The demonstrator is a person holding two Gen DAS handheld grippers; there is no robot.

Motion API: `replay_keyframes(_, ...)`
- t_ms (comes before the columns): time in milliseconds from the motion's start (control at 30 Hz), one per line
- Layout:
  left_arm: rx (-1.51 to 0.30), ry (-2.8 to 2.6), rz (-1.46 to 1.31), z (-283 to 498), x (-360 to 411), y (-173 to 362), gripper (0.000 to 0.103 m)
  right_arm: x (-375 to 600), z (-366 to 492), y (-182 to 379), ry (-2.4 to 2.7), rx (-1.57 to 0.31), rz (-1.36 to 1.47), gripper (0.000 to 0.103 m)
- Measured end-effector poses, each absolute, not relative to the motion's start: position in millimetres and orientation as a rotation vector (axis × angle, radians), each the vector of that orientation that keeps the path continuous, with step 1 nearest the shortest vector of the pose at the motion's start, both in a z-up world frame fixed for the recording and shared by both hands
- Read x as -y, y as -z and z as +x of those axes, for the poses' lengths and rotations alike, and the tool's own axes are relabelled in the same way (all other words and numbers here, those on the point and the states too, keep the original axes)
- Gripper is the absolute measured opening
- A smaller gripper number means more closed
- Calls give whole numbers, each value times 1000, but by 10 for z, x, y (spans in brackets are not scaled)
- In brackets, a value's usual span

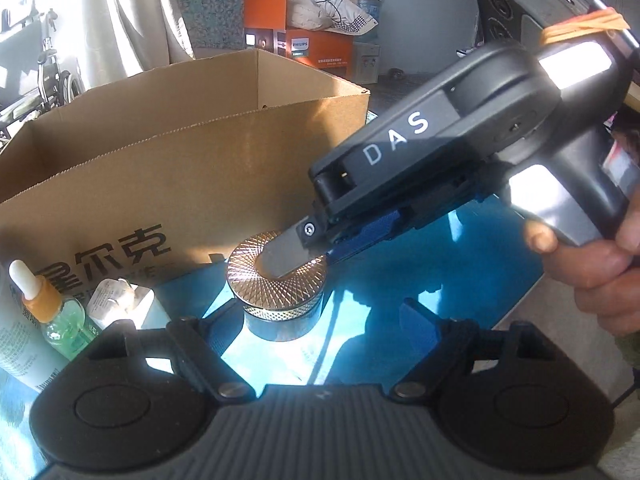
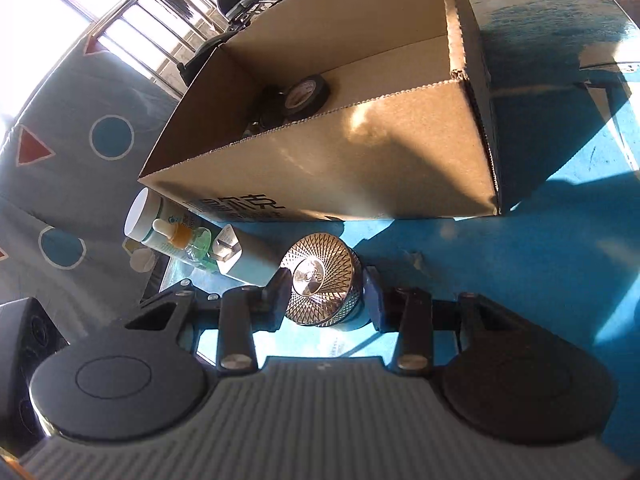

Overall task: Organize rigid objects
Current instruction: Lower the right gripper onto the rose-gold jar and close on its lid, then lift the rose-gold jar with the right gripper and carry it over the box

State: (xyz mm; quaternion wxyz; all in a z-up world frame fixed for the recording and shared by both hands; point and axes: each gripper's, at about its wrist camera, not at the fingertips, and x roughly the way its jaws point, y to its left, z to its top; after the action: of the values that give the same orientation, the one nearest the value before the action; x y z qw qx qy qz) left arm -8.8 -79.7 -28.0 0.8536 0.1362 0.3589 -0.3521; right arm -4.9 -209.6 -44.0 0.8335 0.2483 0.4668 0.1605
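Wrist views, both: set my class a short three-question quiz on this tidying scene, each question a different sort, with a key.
1. True or false: the cardboard box is empty.
2. The metal-lidded jar stands between the fingers of which? A) left gripper B) right gripper C) neither
3. What colour is the collar under the white cap of the dropper bottle?

Key: 1. False, a tape roll lies inside. 2. B. 3. Orange.
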Motion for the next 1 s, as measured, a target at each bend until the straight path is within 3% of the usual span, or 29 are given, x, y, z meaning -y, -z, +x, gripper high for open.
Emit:
replay_keyframes(233,-741,800,325,-185,891,340,85,2260,-284,461,-299,-975,574,39)
replay_keyframes(367,-737,774,341,-121,896,356,76,2291,-342,459,-287,-952,584,39)
replay_keyframes(633,-757,748,365,77,985,439,73,2376,-318,515,-267,-951,601,39)
replay_keyframes(867,-767,724,366,160,1051,474,58,2349,-262,564,-266,-956,607,39)
replay_keyframes(1000,-769,720,346,208,1064,466,57,2363,-241,589,-268,-952,622,39)
